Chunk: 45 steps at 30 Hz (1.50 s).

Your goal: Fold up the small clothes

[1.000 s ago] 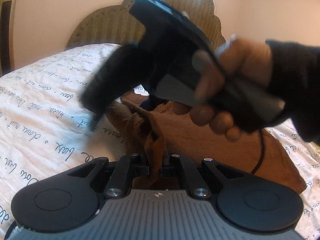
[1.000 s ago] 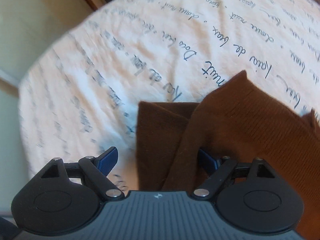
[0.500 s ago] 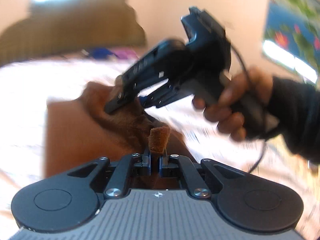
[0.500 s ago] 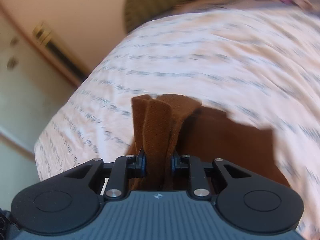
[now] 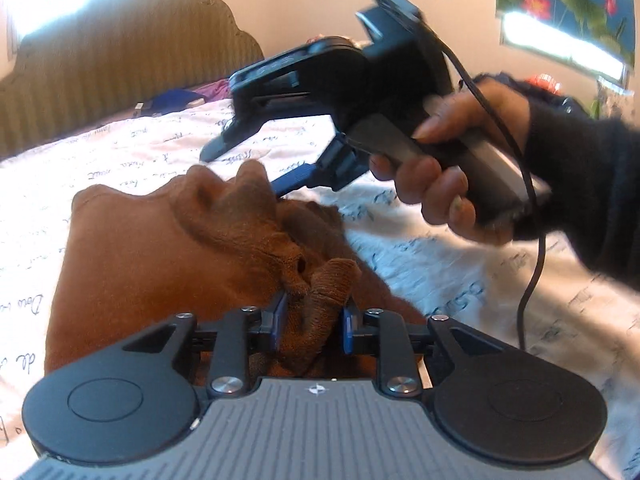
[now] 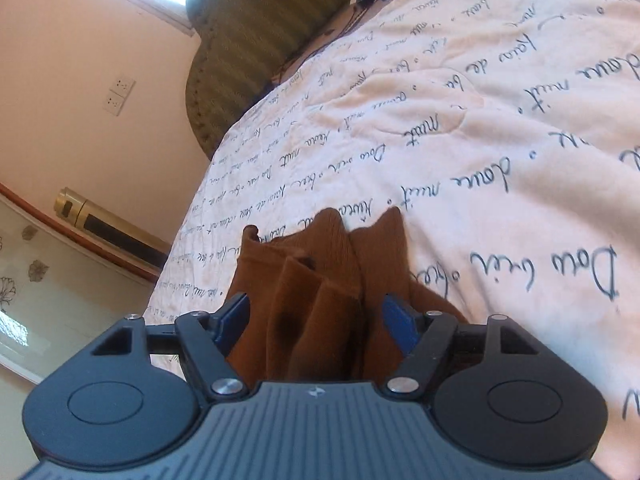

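Brown knit garment [image 5: 168, 248] bunched on script-printed bedspread [image 6: 500, 128], folds between left gripper [image 5: 313, 322] pads, jaws parting, far edge between right gripper [image 6: 316, 316] pads, jaws opening, padded headboard [image 5: 120, 60] beyond

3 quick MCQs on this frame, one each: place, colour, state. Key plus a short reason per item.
1. Where does the brown garment lie?
A. on a bedspread printed with handwriting
B. on a bare wooden floor
C. in a laundry basket

2. What colour are the gripper pads?
A. red
B. blue
C. white

3. What is between the left gripper jaws?
A. nothing
B. a bunched fold of brown cloth
C. a black cable

Key:
1 A, script lines run across the white bedspread around the cloth.
2 B, blue pads flank the cloth in both wrist views.
3 B, a brown ridge stands between the jaws as they open; the right gripper is likewise opening around bunched cloth.
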Motion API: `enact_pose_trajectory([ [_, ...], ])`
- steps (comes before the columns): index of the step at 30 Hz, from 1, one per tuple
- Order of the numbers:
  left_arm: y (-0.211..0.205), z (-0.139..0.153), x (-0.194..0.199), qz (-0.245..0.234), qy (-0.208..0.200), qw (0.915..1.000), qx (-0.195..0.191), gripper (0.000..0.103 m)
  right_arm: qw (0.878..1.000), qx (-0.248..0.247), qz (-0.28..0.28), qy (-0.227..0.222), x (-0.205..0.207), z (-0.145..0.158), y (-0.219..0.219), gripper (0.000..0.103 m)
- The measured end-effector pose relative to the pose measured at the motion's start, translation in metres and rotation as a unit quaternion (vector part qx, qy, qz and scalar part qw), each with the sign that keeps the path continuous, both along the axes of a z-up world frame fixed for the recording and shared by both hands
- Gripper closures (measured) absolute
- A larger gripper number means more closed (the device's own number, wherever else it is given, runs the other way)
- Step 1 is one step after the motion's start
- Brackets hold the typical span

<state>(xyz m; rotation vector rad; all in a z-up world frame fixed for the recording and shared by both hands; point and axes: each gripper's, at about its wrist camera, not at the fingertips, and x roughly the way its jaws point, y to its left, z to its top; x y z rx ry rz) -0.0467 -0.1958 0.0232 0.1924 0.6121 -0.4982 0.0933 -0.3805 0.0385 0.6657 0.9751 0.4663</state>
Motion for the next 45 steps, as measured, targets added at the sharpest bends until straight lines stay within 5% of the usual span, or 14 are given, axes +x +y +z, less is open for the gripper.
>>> enact_pose_trajectory([
  [2,-0.011,0.004,-0.002,0.002,0.0,1.0,0.004,0.091,0.999,-0.037,0.025,0.017,0.003,-0.008,0.011,0.09],
  [3,-0.012,0.006,-0.002,0.001,-0.001,1.0,0.004,0.093,0.998,-0.054,0.028,0.017,0.003,-0.01,0.015,0.095],
  [13,-0.024,-0.011,-0.006,-0.051,-0.004,0.9986,0.016,0.094,0.999,-0.05,-0.017,-0.001,-0.028,-0.015,-0.023,0.094],
  [16,-0.001,0.003,-0.007,-0.056,0.0,0.9977,-0.038,0.088,0.998,-0.015,-0.064,0.007,-0.035,-0.008,-0.036,0.073],
  [17,0.015,0.011,-0.007,-0.054,0.002,0.9964,-0.066,0.082,0.997,-0.018,-0.077,0.002,-0.039,-0.001,-0.039,0.05],
  [18,0.031,0.018,-0.009,-0.049,0.005,0.9947,-0.09,0.071,0.996,-0.016,-0.086,-0.008,-0.045,0.005,-0.043,0.023],
  [20,0.074,0.036,-0.002,-0.019,0.014,0.9879,-0.153,0.036,0.995,0.003,-0.091,-0.031,-0.059,0.017,-0.053,0.013],
  [23,0.141,0.045,0.022,0.077,0.024,0.9688,-0.234,0.007,0.996,0.025,-0.083,-0.017,-0.069,0.018,-0.061,0.013],
  [29,0.219,-0.015,0.149,0.225,0.236,0.8681,-0.374,0.018,0.997,0.02,-0.066,0.045,-0.052,-0.012,-0.037,0.013],
  [32,0.217,-0.038,0.185,0.218,0.279,0.8484,-0.394,0.017,0.997,0.003,-0.06,0.049,-0.044,-0.017,-0.021,0.013],
  [34,0.2,-0.037,0.198,0.203,0.279,0.8539,-0.39,0.018,0.997,-0.009,-0.061,0.048,-0.041,-0.015,-0.014,0.013],
  [35,0.192,-0.034,0.207,0.189,0.281,0.8579,-0.386,0.036,0.998,-0.02,-0.053,0.038,-0.042,-0.013,-0.009,0.018],
  [37,0.174,-0.026,0.21,0.185,0.282,0.8761,-0.345,0.093,0.998,-0.048,-0.036,0.037,-0.042,-0.012,0.001,0.064],
  [45,0.186,0.037,0.197,0.17,0.178,0.9353,-0.254,0.093,0.999,-0.016,-0.027,-0.025,-0.04,0.021,0.028,0.066],
])
